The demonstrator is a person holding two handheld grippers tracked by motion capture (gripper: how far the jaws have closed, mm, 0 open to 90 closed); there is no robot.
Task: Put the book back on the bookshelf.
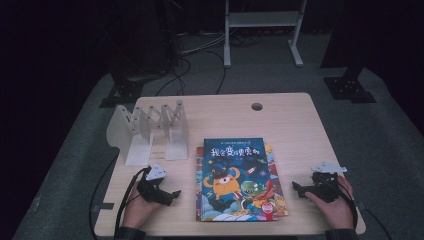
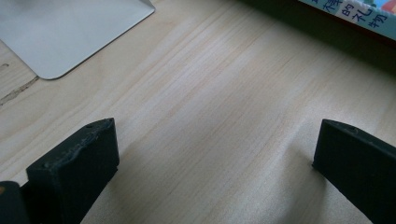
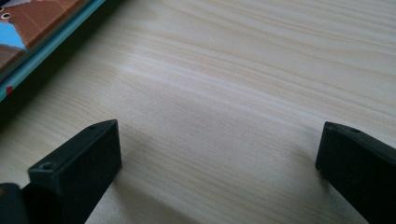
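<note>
Both the left gripper (image 1: 174,193) and right gripper (image 1: 296,188) sit spread wide and empty, flanking the picture books (image 1: 235,180) mid-frame.

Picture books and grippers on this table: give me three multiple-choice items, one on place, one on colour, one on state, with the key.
1. Where does the white rack stand from the picture books?
A far left
B near right
C on top

2. The top cover is mainly
A blue
B white
C black

3. The left gripper and right gripper are
A both shut
B both open, holding nothing
C gripping a book

Key: A, the rack stands beyond the left hand; A, a blue cover with an orange monster; B, bare table shows between each pair of jaws.
</note>
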